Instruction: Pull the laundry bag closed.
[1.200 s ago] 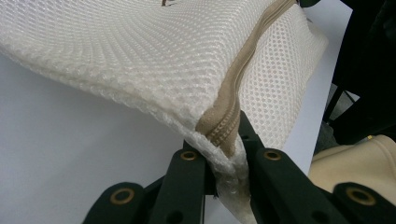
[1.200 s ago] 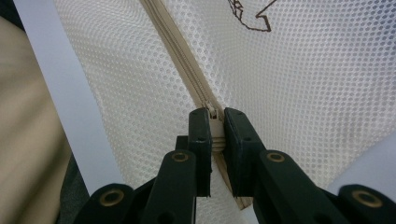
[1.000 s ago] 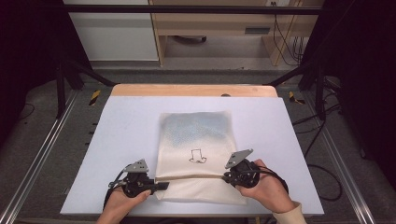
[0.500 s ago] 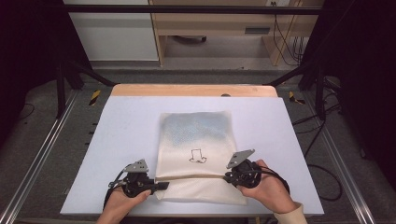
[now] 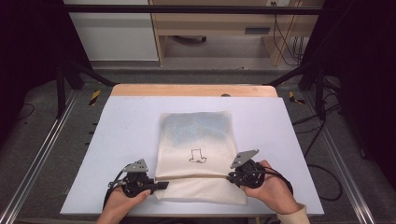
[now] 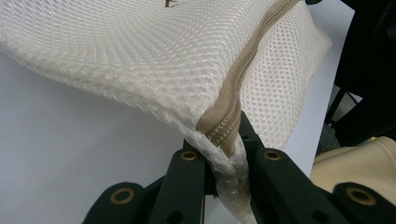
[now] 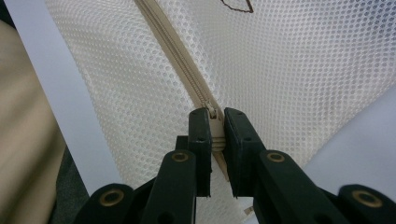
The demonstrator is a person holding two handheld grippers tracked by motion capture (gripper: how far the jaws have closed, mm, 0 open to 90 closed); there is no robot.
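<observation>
In the high view, we hold the mesh bag (image 5: 196, 154) flat on the desk (image 5: 116, 121), one hand-held gripper at each end of its zipper (image 5: 196, 178): the left hand-held gripper (image 5: 161, 185) at the bag's left edge, the right hand-held gripper (image 5: 232, 176) at its right edge.

In the left gripper view, the jaws are closed on the zipper's end and the mesh around it. This thin cloth could slip out if we pull hard.

In the right gripper view, the jaws are clamped on the zipper pull (image 7: 215, 128). It may escape sideways.

Cream mesh zip bag (image 5: 196, 154), flat on white table (image 5: 116, 121); tan zipper (image 5: 196, 177) across its near end
</observation>
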